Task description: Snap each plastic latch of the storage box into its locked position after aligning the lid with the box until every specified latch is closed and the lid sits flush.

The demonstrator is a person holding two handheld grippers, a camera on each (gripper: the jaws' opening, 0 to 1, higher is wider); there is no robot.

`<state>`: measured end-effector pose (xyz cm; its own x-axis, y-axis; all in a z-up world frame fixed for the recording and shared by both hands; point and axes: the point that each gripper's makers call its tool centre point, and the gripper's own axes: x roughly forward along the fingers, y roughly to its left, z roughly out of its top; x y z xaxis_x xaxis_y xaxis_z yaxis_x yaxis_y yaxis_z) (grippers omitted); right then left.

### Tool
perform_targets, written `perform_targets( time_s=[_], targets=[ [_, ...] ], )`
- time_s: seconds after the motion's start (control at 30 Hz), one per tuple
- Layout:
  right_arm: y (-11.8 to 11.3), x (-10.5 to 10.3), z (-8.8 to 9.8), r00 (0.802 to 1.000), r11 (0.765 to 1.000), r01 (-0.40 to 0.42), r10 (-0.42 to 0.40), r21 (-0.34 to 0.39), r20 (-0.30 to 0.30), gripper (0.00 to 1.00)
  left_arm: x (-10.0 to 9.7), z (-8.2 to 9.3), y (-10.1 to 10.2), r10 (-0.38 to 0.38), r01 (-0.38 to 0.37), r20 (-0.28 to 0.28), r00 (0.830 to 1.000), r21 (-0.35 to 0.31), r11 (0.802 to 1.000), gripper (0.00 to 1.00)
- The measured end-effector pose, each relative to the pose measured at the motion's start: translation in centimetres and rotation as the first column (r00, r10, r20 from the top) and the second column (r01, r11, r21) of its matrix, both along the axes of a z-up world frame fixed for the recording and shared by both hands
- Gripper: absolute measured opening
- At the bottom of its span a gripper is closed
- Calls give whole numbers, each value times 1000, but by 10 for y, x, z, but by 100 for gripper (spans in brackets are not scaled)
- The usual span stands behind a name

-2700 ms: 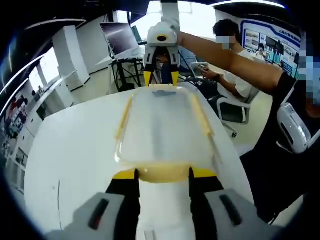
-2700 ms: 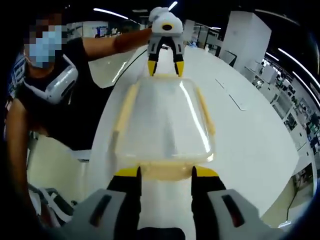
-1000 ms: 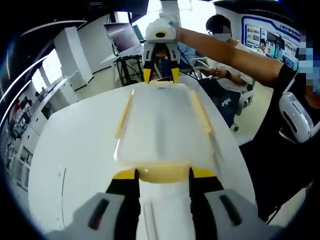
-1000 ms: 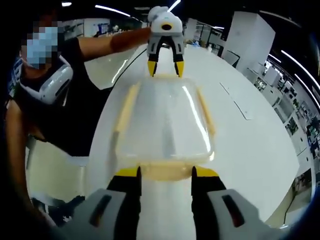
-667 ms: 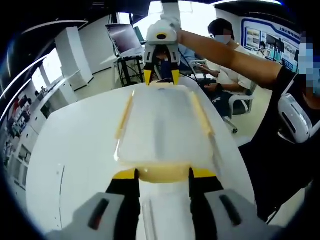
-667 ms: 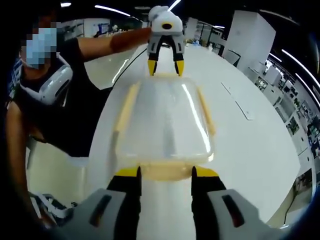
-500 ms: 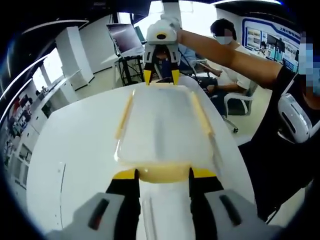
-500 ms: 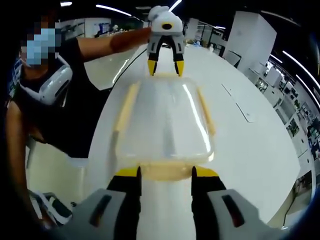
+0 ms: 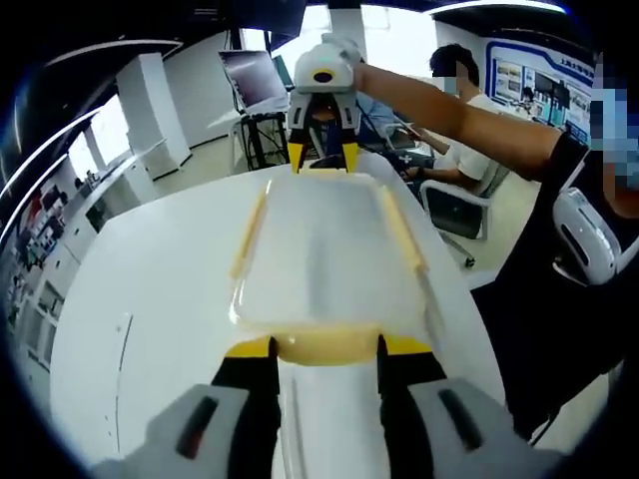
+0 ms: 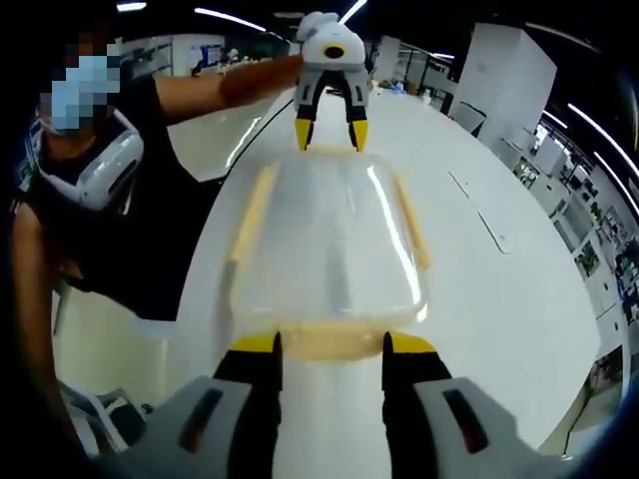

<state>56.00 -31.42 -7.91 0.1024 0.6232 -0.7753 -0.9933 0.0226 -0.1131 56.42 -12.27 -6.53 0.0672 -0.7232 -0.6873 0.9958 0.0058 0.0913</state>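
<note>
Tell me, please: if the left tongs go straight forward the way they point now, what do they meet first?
The left tongs would meet the yellow end latch of the storage box at once. It already sits between their tips, seemingly touching, though depth is hard to judge. The right tongs wait at the far end.

Left claw (image 9: 324,346) open astride near latch (image 9: 326,343) of storage box (image 9: 324,254).

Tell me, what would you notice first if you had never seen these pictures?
First, the clear plastic storage box with yellow latches, lying long in the middle of the white table. Next, a yellow-tipped tool at each short end: the left tool at the near latch in the left gripper view, the right tool at the far one. A masked person in black stands beside the table.
</note>
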Motion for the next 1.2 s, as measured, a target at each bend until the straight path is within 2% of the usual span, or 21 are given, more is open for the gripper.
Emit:
perform_targets(
  time_s=[0.17,0.43,0.63,0.73,1.03,1.1,1.13,1.2],
  targets=[
    [8,0,0,1000,1000,-5,5,-14,3,36,0,-3,7,7,-7,-4,1000,3,1000,36],
    [13,3,1,1000,1000,-2,2,3,-4,36,2,4,14,7,-8,-20,1000,-36,999,36],
    [20,4,-3,1000,1000,-2,2,-2,-9,36,2,0,20,10,-11,-26,1000,-36,999,36],
    [25,4,-5,1000,1000,1,0,7,-31,36,2,0,26,9,-12,-48,999,-62,998,35],
    [37,4,-10,999,1000,-3,4,1,-36,36,-3,-2,37,14,-18,-54,998,-78,997,35],
    [41,3,-9,1000,1000,-6,6,8,-31,36,-3,-1,41,16,-21,-55,998,-91,996,35],
    [43,6,-9,1000,1000,4,-4,5,-23,36,-1,0,43,16,-19,-33,999,-105,994,35],
    [47,6,-10,999,1000,6,-6,4,-37,36,0,-1,47,14,-19,-45,999,-113,993,35]
  ],
)
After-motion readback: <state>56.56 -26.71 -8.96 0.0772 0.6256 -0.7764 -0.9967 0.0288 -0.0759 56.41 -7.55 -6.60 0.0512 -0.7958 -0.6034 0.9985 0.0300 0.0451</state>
